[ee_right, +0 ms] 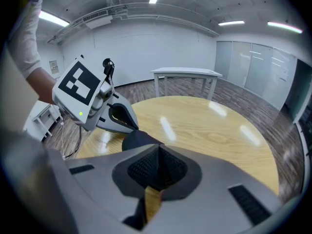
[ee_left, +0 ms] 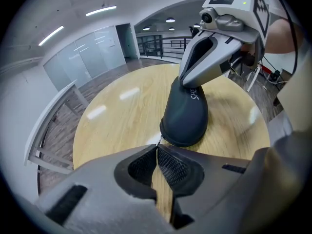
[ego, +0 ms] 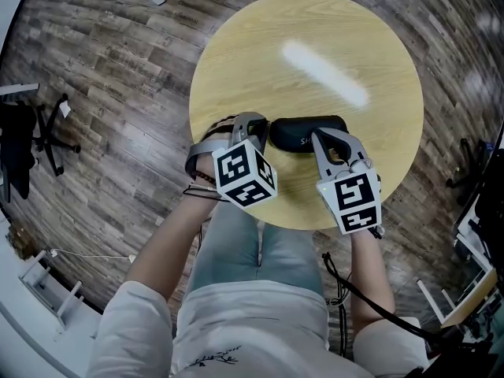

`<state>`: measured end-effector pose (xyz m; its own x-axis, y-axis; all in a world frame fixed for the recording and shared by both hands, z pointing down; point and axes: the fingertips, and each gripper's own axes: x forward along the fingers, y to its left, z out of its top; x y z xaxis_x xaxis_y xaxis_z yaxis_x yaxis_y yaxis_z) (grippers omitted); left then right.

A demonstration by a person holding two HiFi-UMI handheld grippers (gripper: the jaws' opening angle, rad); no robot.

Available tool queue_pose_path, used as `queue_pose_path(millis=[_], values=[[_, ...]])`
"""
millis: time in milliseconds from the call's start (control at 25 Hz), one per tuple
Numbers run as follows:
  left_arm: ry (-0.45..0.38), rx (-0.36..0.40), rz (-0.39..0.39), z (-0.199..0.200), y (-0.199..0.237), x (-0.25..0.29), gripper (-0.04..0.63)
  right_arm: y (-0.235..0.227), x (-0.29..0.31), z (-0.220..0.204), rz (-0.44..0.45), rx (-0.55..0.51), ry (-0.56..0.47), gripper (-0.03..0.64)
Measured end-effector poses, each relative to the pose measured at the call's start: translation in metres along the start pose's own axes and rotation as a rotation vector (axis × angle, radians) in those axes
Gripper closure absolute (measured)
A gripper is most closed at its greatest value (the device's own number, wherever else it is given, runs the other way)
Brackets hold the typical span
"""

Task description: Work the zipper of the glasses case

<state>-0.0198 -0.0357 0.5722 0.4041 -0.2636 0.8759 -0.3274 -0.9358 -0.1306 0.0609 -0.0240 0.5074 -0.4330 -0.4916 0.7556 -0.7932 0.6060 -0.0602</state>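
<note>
Black glasses case (ego: 307, 132) is judged mostly zipped: zipper pull (ee_left: 160, 141) is pinched by closed left tool (ee_left: 157, 148), case pinned under closed right tool (ee_right: 157, 149)

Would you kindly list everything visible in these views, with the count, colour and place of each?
table: one, light wood, round, under both grippers
glasses case: one, black, on the table's near side, between the grippers
zipper pull: one, thin metal, at the case's end facing the left gripper
white table: one, white, in the room beyond
chair: one, black, on the floor at the head view's left
floor: dark wood planks, all around
left gripper: one, grey, fingers shut on the zipper pull
right gripper: one, grey, fingers together, tips at the case's other end
</note>
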Motion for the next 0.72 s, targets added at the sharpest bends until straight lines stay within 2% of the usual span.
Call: queue_pose_path(millis=[280,360,480,520,600,680,720], values=[[0.001,0.034,-0.008,0.005,0.003,0.006,0.585,-0.002,0.001,0.000,0.001,0.007,-0.001,0.623],[-0.008,0.019,-0.019,0.002,0.003,0.004,0.578,0.000,0.001,-0.001,0.004,0.013,0.002,0.623],[-0.007,-0.064,-0.081,-0.008,0.006,-0.004,0.447,-0.001,0.002,0.000,-0.003,0.023,0.015,0.623],[-0.013,-0.078,-0.080,-0.013,0.010,-0.012,0.445,-0.002,0.003,0.000,-0.004,0.033,0.018,0.623],[-0.053,-0.080,-0.036,-0.021,0.017,-0.035,0.445,-0.002,0.006,-0.003,-0.003,0.071,0.018,0.623],[-0.145,-0.104,-0.004,-0.017,0.012,-0.070,0.446,-0.004,0.002,-0.005,-0.028,0.117,0.017,0.623],[-0.209,-0.142,0.000,-0.009,0.005,-0.092,0.447,-0.006,-0.008,-0.001,-0.057,0.136,0.007,0.623]])
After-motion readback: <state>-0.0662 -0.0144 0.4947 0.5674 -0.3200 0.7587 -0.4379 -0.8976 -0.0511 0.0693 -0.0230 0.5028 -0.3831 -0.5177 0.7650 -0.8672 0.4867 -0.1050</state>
